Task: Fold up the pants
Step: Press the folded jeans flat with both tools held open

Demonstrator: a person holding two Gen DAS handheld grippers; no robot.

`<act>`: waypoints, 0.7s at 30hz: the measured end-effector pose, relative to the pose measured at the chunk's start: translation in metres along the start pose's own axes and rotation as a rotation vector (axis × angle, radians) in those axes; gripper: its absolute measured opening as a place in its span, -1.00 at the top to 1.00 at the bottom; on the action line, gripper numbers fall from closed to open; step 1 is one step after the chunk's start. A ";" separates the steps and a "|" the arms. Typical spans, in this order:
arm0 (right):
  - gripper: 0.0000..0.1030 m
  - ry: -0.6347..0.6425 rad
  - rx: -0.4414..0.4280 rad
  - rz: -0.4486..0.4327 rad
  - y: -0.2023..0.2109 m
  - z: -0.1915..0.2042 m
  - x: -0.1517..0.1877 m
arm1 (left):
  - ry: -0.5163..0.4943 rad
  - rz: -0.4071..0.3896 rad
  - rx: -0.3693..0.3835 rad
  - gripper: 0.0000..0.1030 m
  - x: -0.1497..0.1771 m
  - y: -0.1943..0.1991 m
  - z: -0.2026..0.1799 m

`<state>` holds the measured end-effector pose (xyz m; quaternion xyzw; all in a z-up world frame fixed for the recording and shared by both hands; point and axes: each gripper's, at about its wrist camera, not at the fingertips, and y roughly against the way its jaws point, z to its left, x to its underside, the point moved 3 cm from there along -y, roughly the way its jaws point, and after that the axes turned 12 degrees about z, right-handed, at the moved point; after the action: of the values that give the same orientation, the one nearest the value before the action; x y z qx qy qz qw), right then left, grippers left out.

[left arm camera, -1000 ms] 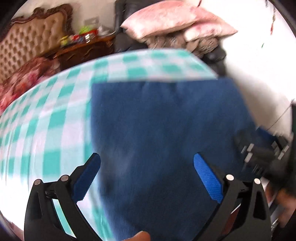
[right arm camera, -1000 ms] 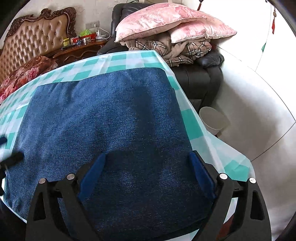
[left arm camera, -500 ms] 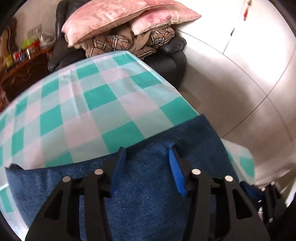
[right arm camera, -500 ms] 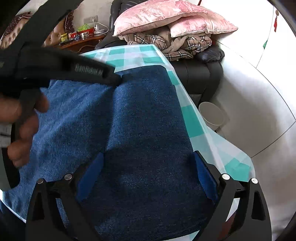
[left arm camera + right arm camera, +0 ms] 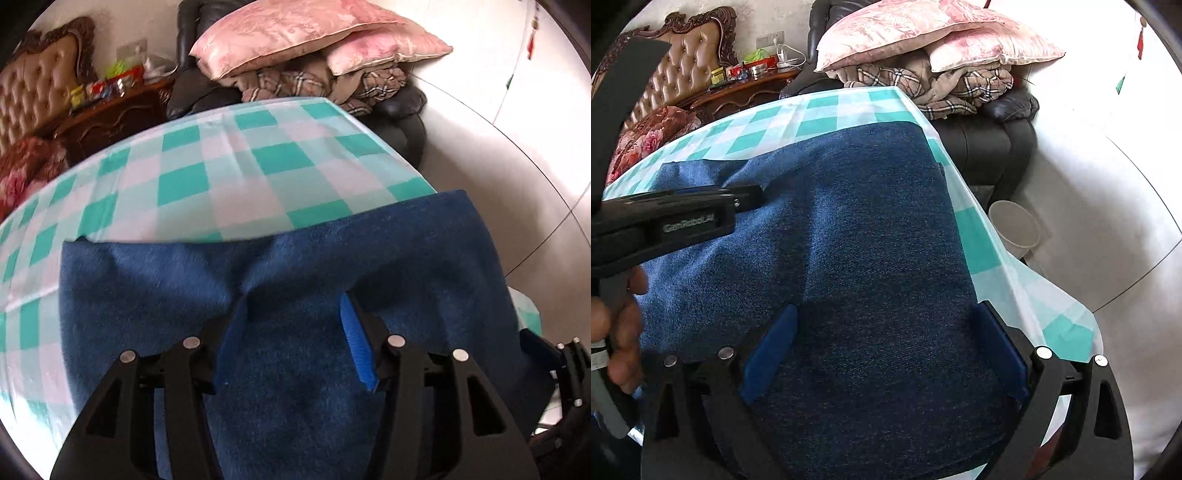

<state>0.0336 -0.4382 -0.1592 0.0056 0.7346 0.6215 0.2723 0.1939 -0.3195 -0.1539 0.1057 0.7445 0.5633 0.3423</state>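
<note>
While the pants (image 5: 849, 236) are lying as a folded slab at the table's (image 5: 207, 177) near right end, the left gripper (image 5: 295, 325) is clenching a raised layer; the right gripper (image 5: 886, 332) is hovering spread wide. One fold looks left.

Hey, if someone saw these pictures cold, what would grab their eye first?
The blue pants fill the near half of the table, on a teal checked cloth. The left gripper has closed partway with a raised fold of pants between its fingers, while the right gripper is open over them. Behind, pink pillows are stacked on a black chair.
</note>
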 end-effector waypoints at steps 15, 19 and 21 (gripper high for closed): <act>-0.75 -0.021 0.017 -0.024 0.014 -0.002 -0.005 | -0.016 0.063 -0.088 -0.59 0.078 0.034 0.013; -0.74 0.029 -0.043 -0.104 0.035 0.010 -0.023 | 0.035 0.046 -0.122 -0.62 0.104 0.050 0.027; -0.74 0.071 0.015 -0.101 0.026 0.017 -0.034 | 0.064 0.029 -0.117 -0.63 0.114 0.057 0.033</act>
<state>0.0613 -0.4282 -0.1229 -0.0516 0.7477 0.6014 0.2768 0.1169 -0.2132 -0.1504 0.0785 0.7193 0.6137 0.3159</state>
